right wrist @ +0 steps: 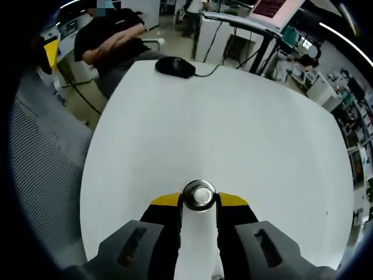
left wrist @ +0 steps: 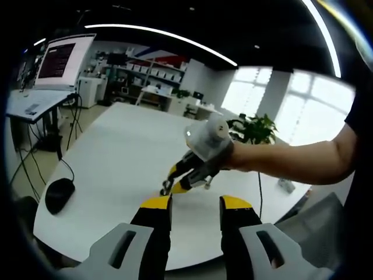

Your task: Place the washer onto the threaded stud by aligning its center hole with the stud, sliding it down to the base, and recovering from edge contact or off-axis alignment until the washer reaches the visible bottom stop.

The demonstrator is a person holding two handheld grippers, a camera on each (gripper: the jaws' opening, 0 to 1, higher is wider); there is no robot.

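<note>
White desk (right wrist: 245, 134), mostly bare. Right hand-held gripper (right wrist: 199, 201) low over it, jaws narrowed around washer (right wrist: 199, 195) on stud, shiny disc between the yellow tips. Left hand-held gripper (left wrist: 195, 202) hovering, jaws parted, nothing held. Black mouse (right wrist: 174, 66) at far desk edge.

Shiny metal washer (right wrist: 199, 195); smooth matt white table (right wrist: 233, 134); glossy black plastic mouse (right wrist: 175, 66)
</note>
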